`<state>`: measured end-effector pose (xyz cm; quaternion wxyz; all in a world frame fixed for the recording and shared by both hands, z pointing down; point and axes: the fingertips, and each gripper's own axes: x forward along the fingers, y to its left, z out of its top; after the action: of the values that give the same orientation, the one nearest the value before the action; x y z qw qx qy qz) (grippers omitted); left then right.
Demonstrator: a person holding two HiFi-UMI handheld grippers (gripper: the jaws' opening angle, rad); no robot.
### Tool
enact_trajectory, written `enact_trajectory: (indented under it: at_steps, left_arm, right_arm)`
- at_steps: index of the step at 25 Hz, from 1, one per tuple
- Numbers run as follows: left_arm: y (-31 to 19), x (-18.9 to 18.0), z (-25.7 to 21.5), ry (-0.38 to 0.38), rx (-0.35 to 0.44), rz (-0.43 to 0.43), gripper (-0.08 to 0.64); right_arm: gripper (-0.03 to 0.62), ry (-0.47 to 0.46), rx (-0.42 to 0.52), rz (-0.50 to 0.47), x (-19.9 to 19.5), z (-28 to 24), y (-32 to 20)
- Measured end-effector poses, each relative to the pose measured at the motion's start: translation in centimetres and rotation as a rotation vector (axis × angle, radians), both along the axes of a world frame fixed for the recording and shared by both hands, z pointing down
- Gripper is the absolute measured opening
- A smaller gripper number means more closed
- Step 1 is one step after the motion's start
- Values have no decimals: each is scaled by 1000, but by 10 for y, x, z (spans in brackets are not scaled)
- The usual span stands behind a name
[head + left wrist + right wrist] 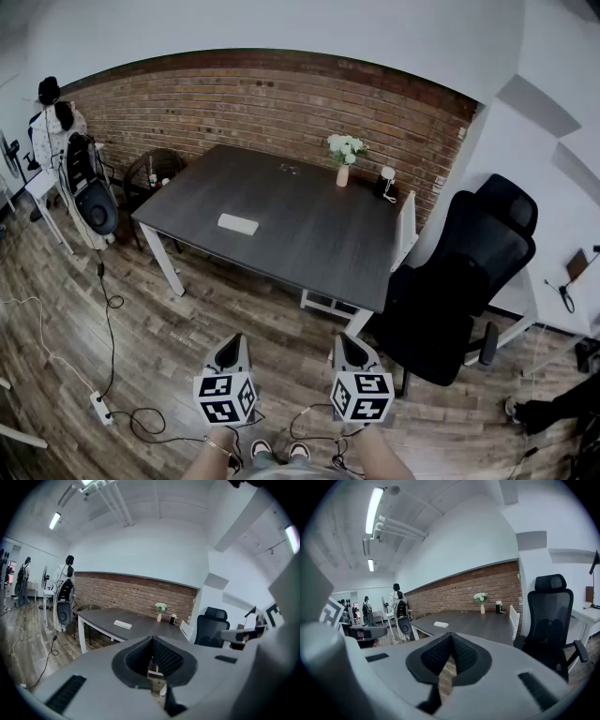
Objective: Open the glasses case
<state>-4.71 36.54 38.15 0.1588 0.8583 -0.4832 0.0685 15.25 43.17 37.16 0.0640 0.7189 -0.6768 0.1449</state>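
Note:
A white glasses case (pixel 237 224) lies closed on the dark table (pixel 309 246), toward its left side; it also shows small in the left gripper view as the case (pixel 123 625) and in the right gripper view as the case (pixel 440 624). My left gripper (pixel 230 349) and right gripper (pixel 349 348) hover side by side over the wooden floor, well short of the table. Both point toward it, slightly downward. The jaws of each meet at their tips with nothing between them, as seen at the left gripper (pixel 152 641) and the right gripper (pixel 451 638).
A vase of white flowers (pixel 344 152) and a small dark device (pixel 387 183) stand at the table's far edge by the brick wall. A black office chair (pixel 464 281) sits right of the table. Cables and a power strip (pixel 99 407) lie on the floor at left.

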Motion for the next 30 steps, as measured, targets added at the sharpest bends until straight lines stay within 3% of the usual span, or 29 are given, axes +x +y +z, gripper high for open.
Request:
enact_trajectory:
  at_steps: [18, 30]
  left_arm:
    - [3, -25, 4, -17, -14, -22, -5]
    - [-19, -67, 5, -17, -13, -65, -5]
  right_arm:
    - [6, -10, 11, -48, -28, 2, -2]
    - [124, -9, 30, -82, -66, -6, -25]
